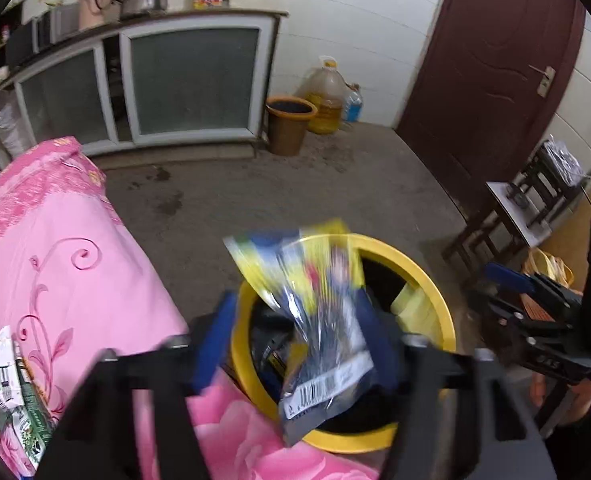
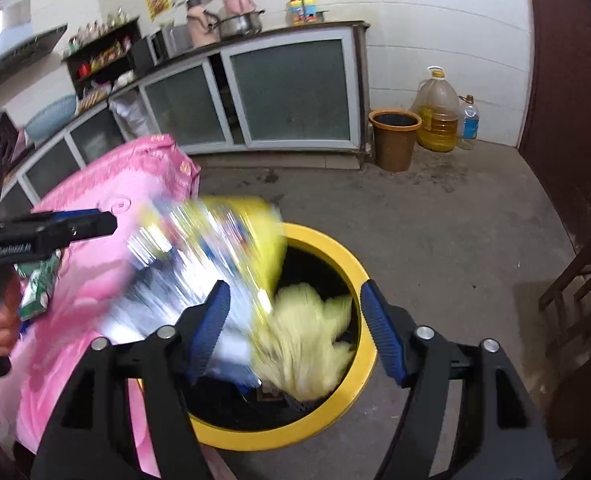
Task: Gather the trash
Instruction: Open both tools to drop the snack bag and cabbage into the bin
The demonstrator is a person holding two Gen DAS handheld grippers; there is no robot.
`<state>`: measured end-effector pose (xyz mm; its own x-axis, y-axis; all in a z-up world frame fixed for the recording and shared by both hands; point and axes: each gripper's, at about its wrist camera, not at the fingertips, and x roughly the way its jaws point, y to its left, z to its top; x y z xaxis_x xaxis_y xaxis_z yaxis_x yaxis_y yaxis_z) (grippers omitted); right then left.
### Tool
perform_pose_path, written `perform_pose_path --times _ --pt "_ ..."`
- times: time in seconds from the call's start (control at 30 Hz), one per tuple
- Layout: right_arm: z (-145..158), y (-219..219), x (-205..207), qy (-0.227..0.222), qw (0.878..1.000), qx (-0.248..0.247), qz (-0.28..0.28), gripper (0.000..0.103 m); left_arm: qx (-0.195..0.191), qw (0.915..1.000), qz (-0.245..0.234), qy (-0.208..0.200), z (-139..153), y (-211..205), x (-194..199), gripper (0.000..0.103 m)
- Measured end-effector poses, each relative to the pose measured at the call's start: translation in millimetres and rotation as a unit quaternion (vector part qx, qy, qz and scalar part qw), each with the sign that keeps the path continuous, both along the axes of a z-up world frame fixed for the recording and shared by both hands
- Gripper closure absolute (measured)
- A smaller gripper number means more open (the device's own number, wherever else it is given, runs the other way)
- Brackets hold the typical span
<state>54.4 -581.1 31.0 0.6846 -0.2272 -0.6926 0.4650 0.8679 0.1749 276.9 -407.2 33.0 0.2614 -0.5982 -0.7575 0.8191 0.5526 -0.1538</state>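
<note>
Wrappers: one; bins: two (blurred).

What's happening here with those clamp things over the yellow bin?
A person is clearing trash with a two-finger tool in each hand. Both tools are above the yellow bin, fingers spread apart. A shiny snack wrapper sits blurred between the left gripper fingers, apparently dropping in. A pale yellow crumpled wad is below the right gripper, in the bin. A green packet waits on the pink cloth.
</note>
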Motion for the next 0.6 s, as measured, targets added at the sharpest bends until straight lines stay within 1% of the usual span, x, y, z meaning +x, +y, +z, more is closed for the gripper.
perform_pose_path --times 0.03,0.07,0.1,0.17,0.23,0.27,0.33,0.43,0.47,0.53,0.6 --pt "1 -1 -1 0.004 1.0 -0.001 -0.003 0.044 -0.003 1.0 0.0 -0.001 2 1 -1 0.042" --pt "2 -1 -4 0.002 1.0 -0.003 -0.007 0.044 -0.013 0.9999 -0.001 0.001 6 4 -3 0.04" --pt "5 -2 -7 -0.004 1.0 -0.003 -0.012 0.044 -0.02 0.9998 0.004 -0.001 10 7 -4 0.037" --pt "7 -1 -12 -0.006 1.0 -0.006 -0.01 0.044 -0.033 0.9992 0.017 -0.018 20 17 -8 0.02" --pt "10 2 -16 -0.01 1.0 -0.016 -0.014 0.044 -0.042 0.9979 0.028 -0.041 29 28 -13 0.019" --pt "12 3 -18 -0.014 1.0 -0.013 -0.012 0.044 -0.049 0.9973 0.032 -0.045 34 36 -15 0.019" --pt "13 5 -20 -0.018 1.0 -0.008 -0.009 0.044 -0.057 0.9966 0.039 -0.044 39 50 -15 0.019" --pt "16 14 -18 -0.02 1.0 -0.013 -0.004 0.044 -0.077 0.9951 0.056 -0.028 43 82 -11 0.019" --pt "17 16 -17 -0.021 1.0 -0.014 -0.002 0.044 -0.083 0.9939 0.065 -0.033 46 99 -9 0.019" --pt "20 24 -11 -0.022 1.0 -0.015 0.01 0.044 -0.084 0.9927 0.076 -0.041 49 119 -6 0.019" --pt "23 36 -4 -0.025 0.999 -0.021 0.023 0.044 -0.085 0.9908 0.093 -0.05 53 151 -1 0.019"
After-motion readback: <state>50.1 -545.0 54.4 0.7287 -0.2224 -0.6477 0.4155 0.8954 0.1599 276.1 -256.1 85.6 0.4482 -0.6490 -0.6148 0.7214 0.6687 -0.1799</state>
